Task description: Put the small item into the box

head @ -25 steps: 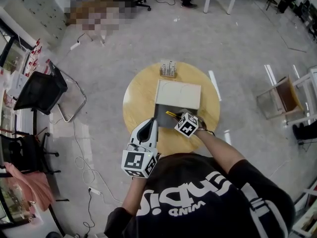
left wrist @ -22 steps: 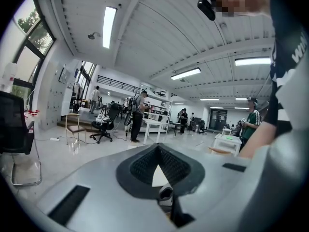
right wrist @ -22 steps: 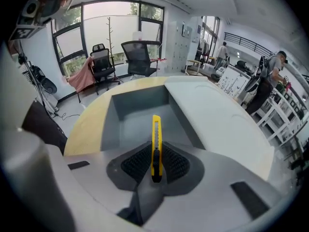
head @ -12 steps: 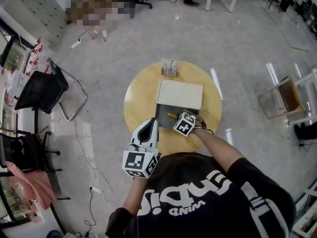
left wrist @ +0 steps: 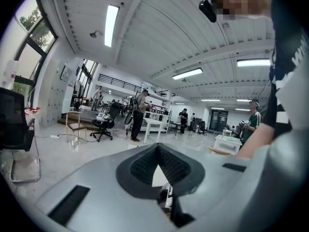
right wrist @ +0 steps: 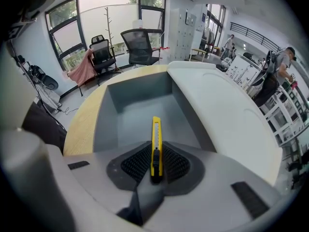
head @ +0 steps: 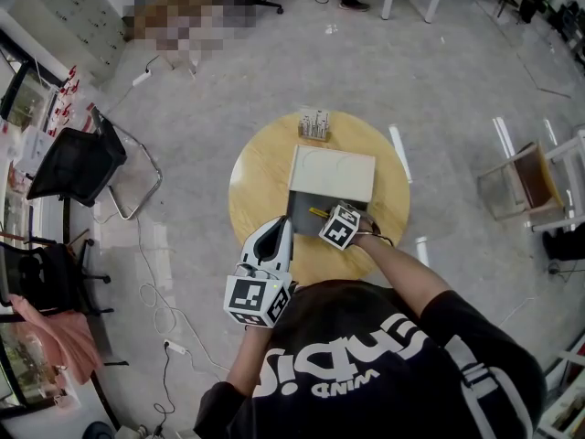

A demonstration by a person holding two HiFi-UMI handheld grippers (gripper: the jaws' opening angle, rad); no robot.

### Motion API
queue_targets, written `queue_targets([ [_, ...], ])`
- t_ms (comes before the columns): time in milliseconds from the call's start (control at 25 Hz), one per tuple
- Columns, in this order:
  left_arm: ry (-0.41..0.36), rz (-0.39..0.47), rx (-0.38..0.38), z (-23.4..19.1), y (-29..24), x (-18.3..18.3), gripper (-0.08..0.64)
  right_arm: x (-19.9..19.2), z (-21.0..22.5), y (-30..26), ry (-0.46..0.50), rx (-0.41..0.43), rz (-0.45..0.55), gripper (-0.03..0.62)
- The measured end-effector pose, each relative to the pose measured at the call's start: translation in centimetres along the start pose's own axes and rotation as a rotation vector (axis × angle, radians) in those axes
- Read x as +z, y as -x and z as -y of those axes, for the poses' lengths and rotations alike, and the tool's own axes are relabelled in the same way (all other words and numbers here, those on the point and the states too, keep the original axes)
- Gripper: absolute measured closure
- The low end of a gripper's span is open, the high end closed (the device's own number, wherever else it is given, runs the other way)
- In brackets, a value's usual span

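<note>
A grey open box (head: 299, 207) lies on a round wooden table (head: 259, 176), with its white lid (head: 334, 173) folded back on the far side. My right gripper (head: 326, 219) hovers over the box's near right part, shut on a yellow utility knife (head: 316, 212). In the right gripper view the knife (right wrist: 155, 137) sticks out from between the pads of that gripper (right wrist: 155, 164) over the grey box floor (right wrist: 137, 108), and the lid (right wrist: 227, 117) lies to the right. My left gripper (head: 279, 229) is held at the table's near edge, shut and holding nothing; in its own view the left gripper (left wrist: 157, 164) points up into the room.
A small rack of white items (head: 314, 124) stands at the table's far edge. On the floor a black chair (head: 78, 167) stands at left and a wooden chair (head: 516, 181) at right. Cables (head: 155, 300) trail beside me.
My right gripper with the knife has edged slightly left over the box. The left gripper has stayed where it was.
</note>
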State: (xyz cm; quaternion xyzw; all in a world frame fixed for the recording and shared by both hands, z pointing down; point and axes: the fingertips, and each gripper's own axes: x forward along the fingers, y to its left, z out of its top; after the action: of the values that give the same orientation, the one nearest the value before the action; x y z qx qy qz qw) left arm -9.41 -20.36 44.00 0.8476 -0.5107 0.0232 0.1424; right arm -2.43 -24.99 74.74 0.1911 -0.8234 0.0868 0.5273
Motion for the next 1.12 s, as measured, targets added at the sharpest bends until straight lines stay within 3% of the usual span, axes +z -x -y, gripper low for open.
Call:
queue_targets([
  [440, 0.009, 0.010, 0.019, 0.1, 0.3, -0.1, 0.551, 0.4, 0.5, 1.4, 0.010, -0.028, 0.040, 0.506],
  [560, 0.010, 0.011, 0.014, 0.4, 0.3, -0.2, 0.551, 0.9, 0.7, 2.8, 0.010, -0.041, 0.070, 0.545],
  [800, 0.011, 0.018, -0.004, 0.7, 0.3, -0.1, 0.551, 4.5, 1.5, 8.2, -0.058, -0.080, 0.247, 0.574],
  [1120, 0.007, 0.034, -0.024, 1.0, -0.1, 0.4, 0.551, 7.6, 2.6, 19.1, -0.239, -0.173, 0.594, 0.577],
])
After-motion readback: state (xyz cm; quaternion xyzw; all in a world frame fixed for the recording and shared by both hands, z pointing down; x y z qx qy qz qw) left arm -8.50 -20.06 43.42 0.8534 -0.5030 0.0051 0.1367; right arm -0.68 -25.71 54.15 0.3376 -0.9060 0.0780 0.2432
